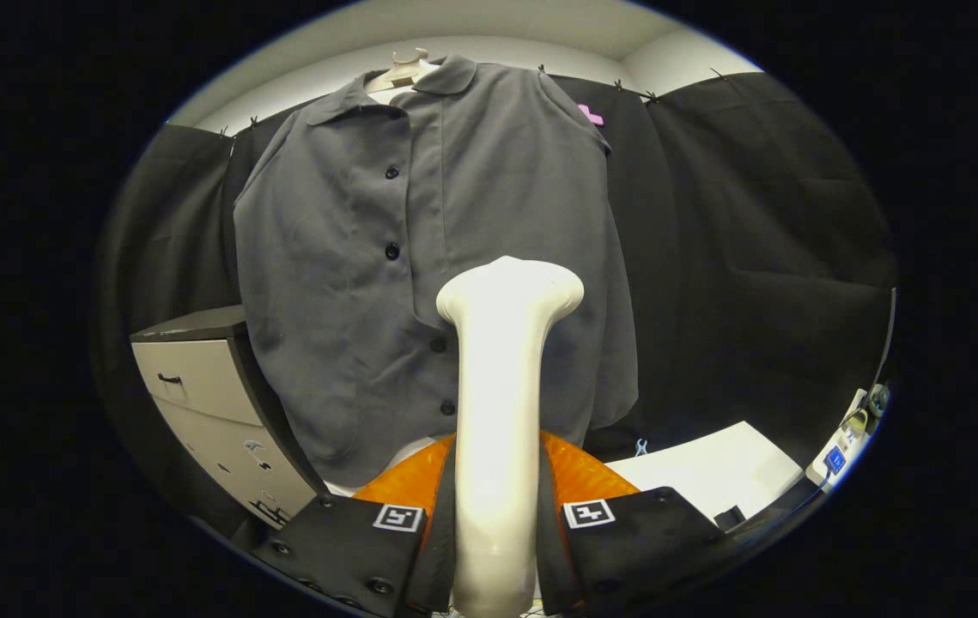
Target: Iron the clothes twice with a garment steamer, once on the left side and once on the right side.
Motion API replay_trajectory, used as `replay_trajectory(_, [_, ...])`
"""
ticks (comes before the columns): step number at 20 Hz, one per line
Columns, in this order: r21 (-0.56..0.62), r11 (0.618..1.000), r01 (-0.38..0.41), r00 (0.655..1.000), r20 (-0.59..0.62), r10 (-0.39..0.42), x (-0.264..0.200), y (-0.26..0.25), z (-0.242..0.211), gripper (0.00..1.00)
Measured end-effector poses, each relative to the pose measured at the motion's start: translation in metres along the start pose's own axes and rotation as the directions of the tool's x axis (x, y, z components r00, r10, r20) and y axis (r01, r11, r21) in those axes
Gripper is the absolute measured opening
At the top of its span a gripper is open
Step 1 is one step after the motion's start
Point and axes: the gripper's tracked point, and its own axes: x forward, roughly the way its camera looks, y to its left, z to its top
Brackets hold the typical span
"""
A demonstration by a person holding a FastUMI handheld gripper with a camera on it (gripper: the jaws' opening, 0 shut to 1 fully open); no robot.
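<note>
The jaws of the gripper (495,515) were closed tight on the steamer (501,386), its head aimed at the hanging shirt (420,257) for steaming.

Hand-held gripper (497,515) with square fiducial tags (visible screws)
</note>
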Motion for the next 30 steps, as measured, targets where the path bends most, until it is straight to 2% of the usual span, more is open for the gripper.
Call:
replay_trajectory(10, [-0.019,0.998,-0.063,0.990,0.124,0.065,-0.059,0.045,0.072,0.45])
replay_trajectory(19, [-0.066,0.984,-0.167,0.947,0.267,0.179,-0.138,0.099,0.139,0.45])
replay_trajectory(21, [-0.058,0.980,-0.193,0.935,0.293,0.201,-0.155,0.105,0.150,0.45])
replay_trajectory(30, [-0.075,0.974,-0.213,0.908,0.354,0.226,-0.216,0.110,0.166,0.45])
